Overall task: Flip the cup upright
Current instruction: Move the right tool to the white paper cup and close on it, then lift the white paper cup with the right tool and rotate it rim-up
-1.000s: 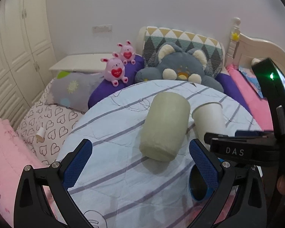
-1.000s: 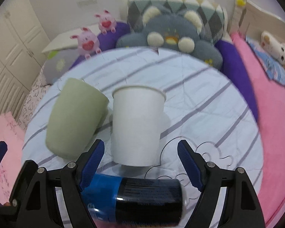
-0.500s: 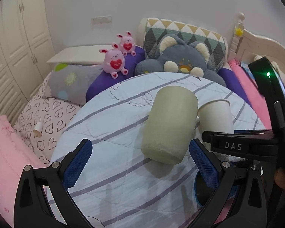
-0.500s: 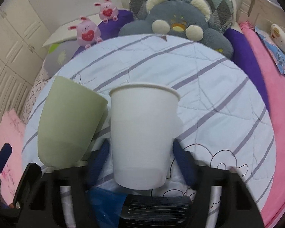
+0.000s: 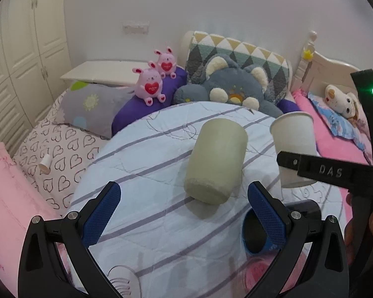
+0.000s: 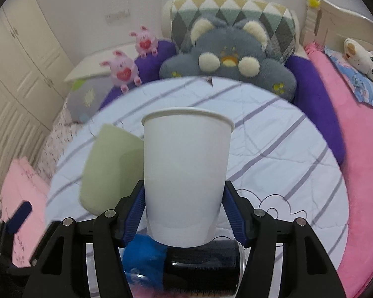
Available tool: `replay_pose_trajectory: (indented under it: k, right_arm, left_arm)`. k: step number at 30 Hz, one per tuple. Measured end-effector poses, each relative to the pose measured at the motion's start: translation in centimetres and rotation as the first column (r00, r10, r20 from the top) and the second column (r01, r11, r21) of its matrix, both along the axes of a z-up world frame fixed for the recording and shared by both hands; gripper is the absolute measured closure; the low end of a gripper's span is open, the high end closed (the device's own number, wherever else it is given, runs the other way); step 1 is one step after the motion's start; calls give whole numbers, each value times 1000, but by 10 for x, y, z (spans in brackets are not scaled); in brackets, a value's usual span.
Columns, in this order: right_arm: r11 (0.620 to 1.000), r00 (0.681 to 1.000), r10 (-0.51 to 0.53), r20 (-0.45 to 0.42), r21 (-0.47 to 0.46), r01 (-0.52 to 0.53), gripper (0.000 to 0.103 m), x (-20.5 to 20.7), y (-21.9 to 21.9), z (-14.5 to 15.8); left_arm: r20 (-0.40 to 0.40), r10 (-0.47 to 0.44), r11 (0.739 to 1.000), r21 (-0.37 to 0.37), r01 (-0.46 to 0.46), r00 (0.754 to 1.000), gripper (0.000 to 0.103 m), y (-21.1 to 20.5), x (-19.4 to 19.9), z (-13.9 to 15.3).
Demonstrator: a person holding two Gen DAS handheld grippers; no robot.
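Two fisheye views look across a round table covered by a pale blue quilt with purple stripes (image 5: 161,213), set beside a bed.

In the right wrist view, the right gripper (image 6: 185,206) fills the lower part of the frame. Its blue-padded fingers (image 6: 136,211) press against both sides of a white paper cup (image 6: 186,173), gripping it near the base. The cup stands rim-up at the centre of the frame. Just left of it, partly hidden behind it, is a pale green cup (image 6: 109,168), blurred and tilted. Below the white cup, along the bottom edge, a dark can with a blue band (image 6: 186,268) lies on its side.

In the left wrist view, the left gripper (image 5: 184,211) sits in the lower half of the frame with its blue fingers (image 5: 102,213) spread wide apart, gripping nothing. The green cup (image 5: 216,161) lies between and beyond them at centre frame, closed base toward the camera, leaning away. The white cup (image 5: 293,139) appears at centre right, mouth up, with the black body of the right gripper (image 5: 330,171) crossing in front of it. The can (image 5: 256,233) shows at lower right, behind the left gripper's right-hand finger.

Across the top of both views sit a grey plush cat (image 5: 231,87), two pink plush bunnies (image 5: 150,87) and a diamond-patterned pillow (image 5: 236,49).
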State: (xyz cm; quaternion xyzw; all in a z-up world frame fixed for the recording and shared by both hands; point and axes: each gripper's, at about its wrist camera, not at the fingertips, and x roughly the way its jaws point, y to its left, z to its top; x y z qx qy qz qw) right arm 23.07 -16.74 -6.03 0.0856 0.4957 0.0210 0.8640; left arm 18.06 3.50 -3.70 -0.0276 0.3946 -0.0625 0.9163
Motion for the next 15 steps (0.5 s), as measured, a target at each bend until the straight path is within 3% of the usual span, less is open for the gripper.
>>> replay_pose_trajectory:
  k: [6,15]
  right_arm:
    - [997,997,69,23,41,-70,42,-29,29,23]
    - [978,981,190,-51,93,-184,41,-66,98,1]
  left_arm:
    - [37,8,999,32,-9,999,0,25,-33,18]
    - [29,82,993,86,-85,996,0,87,-78,13]
